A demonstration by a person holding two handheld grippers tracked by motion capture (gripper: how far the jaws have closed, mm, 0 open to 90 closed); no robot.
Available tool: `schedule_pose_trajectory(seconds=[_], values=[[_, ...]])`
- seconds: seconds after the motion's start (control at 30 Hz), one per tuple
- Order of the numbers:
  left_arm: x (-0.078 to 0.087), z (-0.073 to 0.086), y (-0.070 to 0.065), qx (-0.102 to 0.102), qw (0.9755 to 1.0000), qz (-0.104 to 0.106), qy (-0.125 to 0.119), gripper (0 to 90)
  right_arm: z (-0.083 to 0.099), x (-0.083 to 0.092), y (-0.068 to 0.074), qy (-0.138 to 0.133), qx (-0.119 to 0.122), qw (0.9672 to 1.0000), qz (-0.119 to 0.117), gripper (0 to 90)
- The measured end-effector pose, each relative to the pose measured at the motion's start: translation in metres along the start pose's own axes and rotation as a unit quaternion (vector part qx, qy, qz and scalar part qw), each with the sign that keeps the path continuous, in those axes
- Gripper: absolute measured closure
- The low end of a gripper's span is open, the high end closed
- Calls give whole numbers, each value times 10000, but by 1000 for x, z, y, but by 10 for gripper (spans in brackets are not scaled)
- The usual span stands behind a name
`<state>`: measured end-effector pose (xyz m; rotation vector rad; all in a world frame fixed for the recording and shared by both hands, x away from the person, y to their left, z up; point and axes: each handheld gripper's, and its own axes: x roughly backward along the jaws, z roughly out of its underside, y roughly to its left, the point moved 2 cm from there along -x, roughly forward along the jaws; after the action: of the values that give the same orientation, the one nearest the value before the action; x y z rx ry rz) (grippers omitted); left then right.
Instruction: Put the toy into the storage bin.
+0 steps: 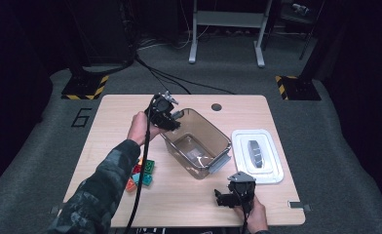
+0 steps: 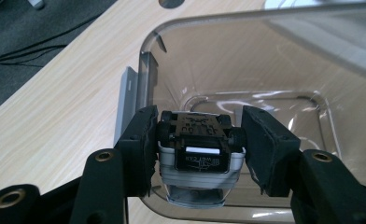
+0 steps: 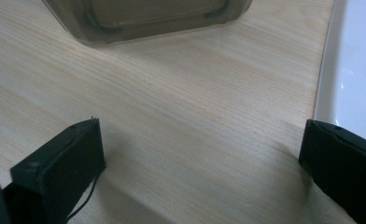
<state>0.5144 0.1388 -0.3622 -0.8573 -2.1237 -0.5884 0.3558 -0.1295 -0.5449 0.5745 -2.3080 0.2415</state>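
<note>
Smoky clear plastic forms the bin (image 1: 197,142) that sits at the middle of the pale wooden table (image 1: 116,109) in the high view, and we see our left gripper (image 1: 168,118) held over its far left corner, pointing down toward the inside. Near the left edge, beside our camouflage sleeve (image 1: 94,192), lies a small heap of coloured blocks (image 1: 141,174). To the right of the bin rests a white lid (image 1: 257,156) with a grey handle, and our right gripper (image 1: 230,195) sits low at the near edge, just near of that lid. In the left gripper view, we see the jaws pinching a small toy car (image 2: 199,147) by its sides; the car is turned underside up, its black chassis and wheels facing us and its white body below. It hangs above the near rim of the bin (image 2: 265,56), whose bottom shows beyond it. In the right gripper view, our jaws stand spread wide with bare table (image 3: 195,116) between them, the bin's base (image 3: 148,18) at the far edge and the white lid (image 3: 354,70) at the right.
</note>
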Motion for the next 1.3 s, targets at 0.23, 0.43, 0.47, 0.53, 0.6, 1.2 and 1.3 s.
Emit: schedule_pose_trajectory(seconds=[0.23, 0.43, 0.47, 0.53, 0.6, 1.2, 1.3], values=[[-10, 7, 0, -30, 9999, -11, 143, 477, 0, 0, 0, -1, -2, 10000, -31, 0], [-15, 11, 2, -61, 9997, -85, 218, 476, 0, 0, 0, -2, 0, 10000, -31, 0], [-16, 11, 1, -109, 9996, -92, 261, 476, 0, 0, 0, -3, -3, 10000, -31, 0], [-18, 13, 1, -163, 9992, -120, 343, 476, 0, 0, 0, -2, -1, 10000, -31, 0], [-20, 14, 0, -204, 9989, -168, 387, 475, 0, 0, 0, -1, 0, 10000, -31, 0], [2, 30, 3, 124, 9999, -31, 58, 203, 0, 0, -1, -13, 53, 10000, -59, 0], [12, 40, 2, 183, 9998, -51, -88, 176, 0, 0, -1, -14, 55, 10000, -63, 0]])
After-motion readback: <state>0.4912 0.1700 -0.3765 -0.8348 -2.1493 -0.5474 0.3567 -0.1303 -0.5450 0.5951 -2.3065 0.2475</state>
